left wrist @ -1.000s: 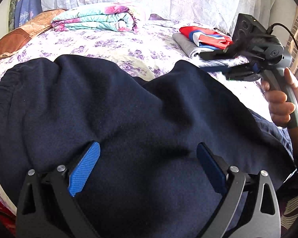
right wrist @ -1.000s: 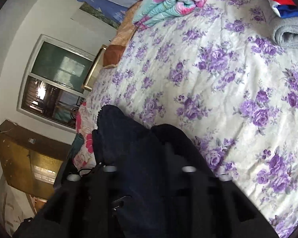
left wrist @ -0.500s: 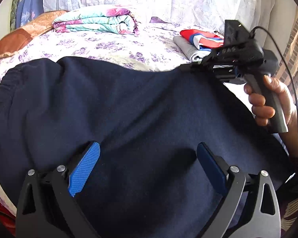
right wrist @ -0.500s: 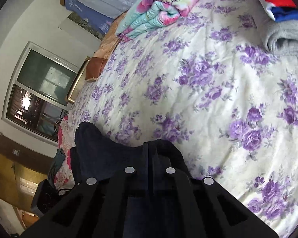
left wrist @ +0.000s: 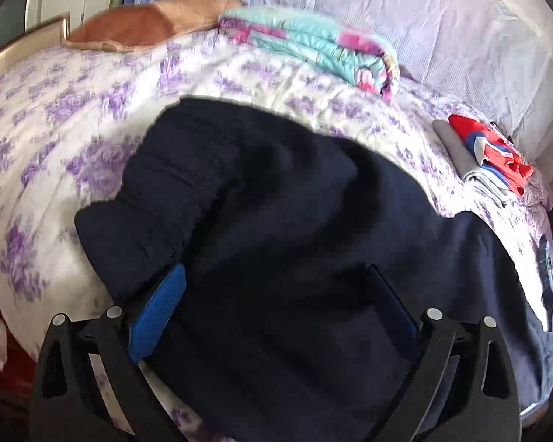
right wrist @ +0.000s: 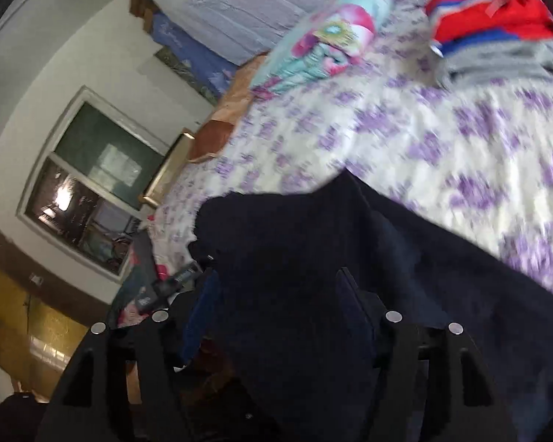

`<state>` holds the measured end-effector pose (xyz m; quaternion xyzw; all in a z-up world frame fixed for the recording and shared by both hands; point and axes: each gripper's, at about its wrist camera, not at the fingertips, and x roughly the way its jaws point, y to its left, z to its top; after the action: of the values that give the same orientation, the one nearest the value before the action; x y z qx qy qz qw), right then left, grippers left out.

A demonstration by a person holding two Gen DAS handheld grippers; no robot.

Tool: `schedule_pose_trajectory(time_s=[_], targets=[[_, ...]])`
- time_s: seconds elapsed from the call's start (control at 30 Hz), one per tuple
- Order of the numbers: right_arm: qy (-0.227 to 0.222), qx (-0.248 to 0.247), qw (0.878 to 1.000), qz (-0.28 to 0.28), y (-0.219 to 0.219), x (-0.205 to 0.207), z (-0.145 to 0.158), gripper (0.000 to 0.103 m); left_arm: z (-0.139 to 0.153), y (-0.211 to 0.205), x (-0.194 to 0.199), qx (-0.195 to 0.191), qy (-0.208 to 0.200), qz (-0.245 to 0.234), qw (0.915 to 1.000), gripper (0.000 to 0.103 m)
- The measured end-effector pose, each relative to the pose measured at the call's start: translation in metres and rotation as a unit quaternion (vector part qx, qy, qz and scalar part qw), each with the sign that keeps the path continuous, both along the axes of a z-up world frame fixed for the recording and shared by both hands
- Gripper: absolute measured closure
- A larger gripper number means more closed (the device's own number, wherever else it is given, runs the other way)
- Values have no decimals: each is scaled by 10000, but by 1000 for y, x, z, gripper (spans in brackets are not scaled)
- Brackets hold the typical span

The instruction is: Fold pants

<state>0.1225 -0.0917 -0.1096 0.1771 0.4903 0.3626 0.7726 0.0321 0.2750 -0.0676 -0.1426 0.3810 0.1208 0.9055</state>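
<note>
The bed (left wrist: 103, 84), covered by a sheet printed with purple flowers, is seen across both views. Most of its near half is taken up by the dark navy pants (left wrist: 295, 221), which are spread from about 9 o'clock to 4 o'clock in the left wrist view and reach down to 6 o'clock between the fingers. A gathered, ribbed edge of the pants is seen at about 9 o'clock. At 12 o'clock a folded blanket (left wrist: 313, 48) in turquoise and pink is laid on the sheet, with a brown cushion (left wrist: 147, 22) at 11 o'clock beside it. At 2 o'clock a small stack of folded clothes (left wrist: 486, 151), red and blue over grey, is placed near the bed's edge. A window (right wrist: 92, 184) is seen at 9 o'clock in the right wrist view.

The left gripper (left wrist: 276, 313) is held with its fingers spread wide over the pants; the cloth is not pinched by the blue pads. The right gripper (right wrist: 276, 313) is opening, with dark cloth lying between its fingers, which are parted and not pressed on it.
</note>
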Motion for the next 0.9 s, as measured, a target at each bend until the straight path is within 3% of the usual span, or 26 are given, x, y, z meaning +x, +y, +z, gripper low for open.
schedule_pose_trajectory(time_s=[0.03,0.07,0.1,0.13,0.2,0.27,0.33,0.37,0.47,0.5,0.57,0.6,0.63,0.7,0.73,0.77,0.87,0.9], targets=[[114,-141,9996,-194,-6,6,-22,37,-3,-10,5,331,142,30,9993,5],[31,-33,9992,-399,-19,10,-37,68,-5,-17,8,517,187,75,9985,4],[-51,73,9979,-638,-32,9,-41,88,-6,-20,9,633,143,127,9978,4],[49,297,9966,-770,-46,5,-40,100,-7,-18,9,592,86,158,9981,4],[-291,447,9942,-932,-71,-19,-20,88,-4,-15,7,449,33,221,9987,4],[-1136,-80,9840,-1372,-97,-54,7,26,2,-17,0,387,-36,308,9988,5],[-1734,-361,9660,-1882,-129,-84,23,22,13,-22,-9,332,-93,408,9986,5],[-1768,-434,9613,-2070,-147,-91,25,22,16,-25,-13,270,-169,400,9987,5],[-993,-698,9535,-2760,-211,-82,-2,24,28,-45,-26,-15,-433,90,9990,5],[-723,-727,9519,-2887,-233,-73,-17,29,27,-53,-24,-102,-406,-110,9991,5],[-437,-543,9466,-3148,-268,-70,-32,100,20,-63,-17,-112,-222,-225,9994,5],[-355,-184,9499,-3099,-279,-75,-31,100,13,-65,-13,-166,-79,-196,9996,5],[-446,-6,9512,-3053,-287,-81,-23,97,9,-64,-10,-249,10,-165,9996,5],[-1062,-528,9378,-3264,-289,-96,6,58,7,-65,-10,-215,0,-137,9997,5],[-1452,-934,9239,-3414,-290,-103,20,26,7,-67,-10,-176,12,-144,9997,5],[-1670,-1261,9175,-3381,-292,-103,29,21,6,-68,-9,-151,30,-149,9998,5],[-1537,-1852,9267,-2887,-292,-80,33,25,4,-72,-5,-24,93,-125,9999,5],[-1475,-2129,9245,-2796,-289,-69,29,28,3,-72,-4,3,105,-107,9999,5]])
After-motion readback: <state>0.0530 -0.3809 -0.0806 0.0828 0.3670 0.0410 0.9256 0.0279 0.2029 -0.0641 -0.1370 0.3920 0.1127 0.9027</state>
